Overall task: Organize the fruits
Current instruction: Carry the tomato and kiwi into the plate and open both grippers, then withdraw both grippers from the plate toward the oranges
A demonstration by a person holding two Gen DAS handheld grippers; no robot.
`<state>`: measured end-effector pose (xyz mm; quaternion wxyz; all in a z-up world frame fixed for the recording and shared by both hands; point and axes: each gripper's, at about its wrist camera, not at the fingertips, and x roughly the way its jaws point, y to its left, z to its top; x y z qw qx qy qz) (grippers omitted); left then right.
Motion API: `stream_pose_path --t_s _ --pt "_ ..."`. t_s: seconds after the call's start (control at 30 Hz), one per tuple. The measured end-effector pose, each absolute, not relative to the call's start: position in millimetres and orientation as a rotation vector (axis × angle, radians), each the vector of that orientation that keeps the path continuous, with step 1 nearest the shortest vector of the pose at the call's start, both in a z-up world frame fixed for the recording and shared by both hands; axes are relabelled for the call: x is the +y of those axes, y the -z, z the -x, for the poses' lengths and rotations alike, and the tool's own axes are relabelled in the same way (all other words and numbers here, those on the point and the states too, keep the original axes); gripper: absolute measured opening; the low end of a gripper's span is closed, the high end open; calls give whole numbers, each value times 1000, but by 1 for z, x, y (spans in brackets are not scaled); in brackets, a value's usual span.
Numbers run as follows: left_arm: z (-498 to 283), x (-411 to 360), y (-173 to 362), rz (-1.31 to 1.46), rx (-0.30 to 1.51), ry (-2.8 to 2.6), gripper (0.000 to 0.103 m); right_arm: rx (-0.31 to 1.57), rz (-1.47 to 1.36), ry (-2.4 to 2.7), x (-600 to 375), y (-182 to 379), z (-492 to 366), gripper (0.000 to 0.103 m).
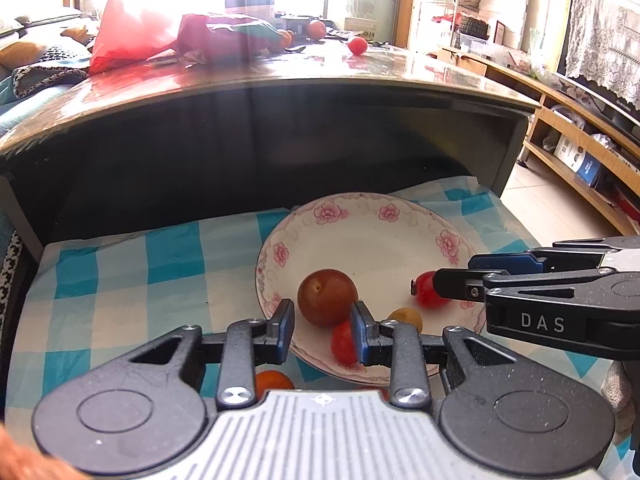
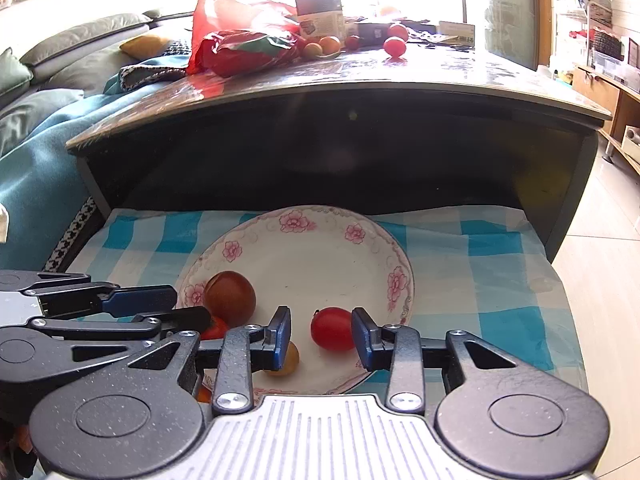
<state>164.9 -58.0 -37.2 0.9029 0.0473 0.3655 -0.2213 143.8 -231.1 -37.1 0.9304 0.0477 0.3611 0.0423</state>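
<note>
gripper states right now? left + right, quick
Left tongs: open, holding nothing, over the plate near the brown plum.
Right tongs: open around the red tomato, not clamped.

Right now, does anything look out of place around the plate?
Yes. An orange fruit lies on the checked cloth just outside the floral plate, below the left gripper, while the other fruits sit in the plate. More fruit, like a red one, is loose on the tabletop above.
</note>
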Motion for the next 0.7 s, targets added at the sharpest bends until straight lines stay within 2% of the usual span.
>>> stream_pose_path --t_s 0.7 --pt "-139 -30 9 -55 735 426 39 700 -150 -48 -242 11 -113 30"
